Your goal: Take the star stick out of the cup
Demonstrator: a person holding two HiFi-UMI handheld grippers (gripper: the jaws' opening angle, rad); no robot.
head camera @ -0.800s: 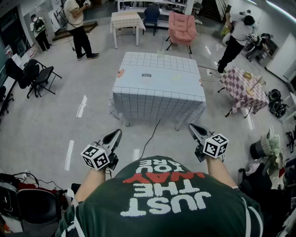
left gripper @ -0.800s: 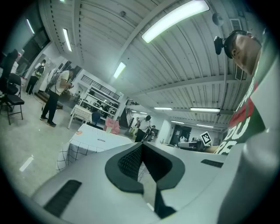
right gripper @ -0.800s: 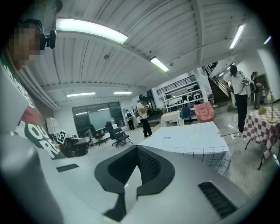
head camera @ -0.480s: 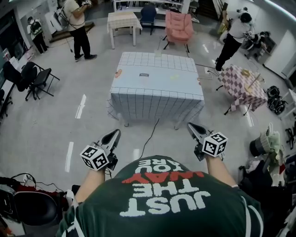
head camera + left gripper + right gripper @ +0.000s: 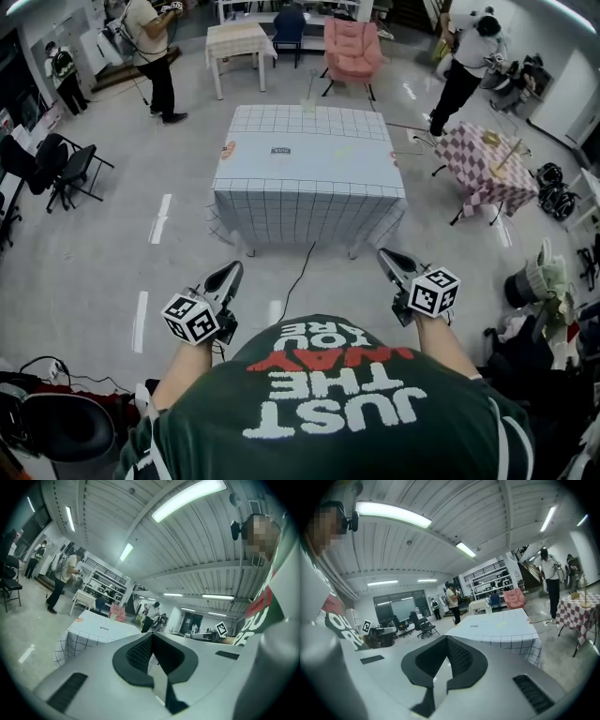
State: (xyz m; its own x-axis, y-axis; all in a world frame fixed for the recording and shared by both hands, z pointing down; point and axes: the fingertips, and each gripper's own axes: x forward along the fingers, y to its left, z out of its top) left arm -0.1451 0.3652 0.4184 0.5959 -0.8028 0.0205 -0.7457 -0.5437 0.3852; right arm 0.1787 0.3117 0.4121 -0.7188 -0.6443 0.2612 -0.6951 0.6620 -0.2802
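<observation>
Both grippers hang near my chest, well short of the table [image 5: 309, 192] with its grid-pattern cloth. My left gripper [image 5: 234, 270] [image 5: 151, 635] is shut, pads together and nothing between them. The right gripper [image 5: 384, 255] [image 5: 446, 638] is shut and empty too. A small pale upright thing [image 5: 308, 101] stands at the table's far edge; it is too small to tell whether it is the cup, and I cannot make out a star stick. On the cloth lie a dark label [image 5: 279, 150] and an orange item [image 5: 228, 147].
A cable [image 5: 300, 272] runs across the floor between me and the table. A pink armchair [image 5: 352, 52] stands behind it and a checkered side table [image 5: 487, 164] to the right. Black chairs [image 5: 66, 169] are at the left. People stand at the back left [image 5: 150, 47] and back right [image 5: 464, 66].
The view has shifted a little, so the table sits slightly higher and further left in the picture. Both grippers keep their place near my chest, still shut.
</observation>
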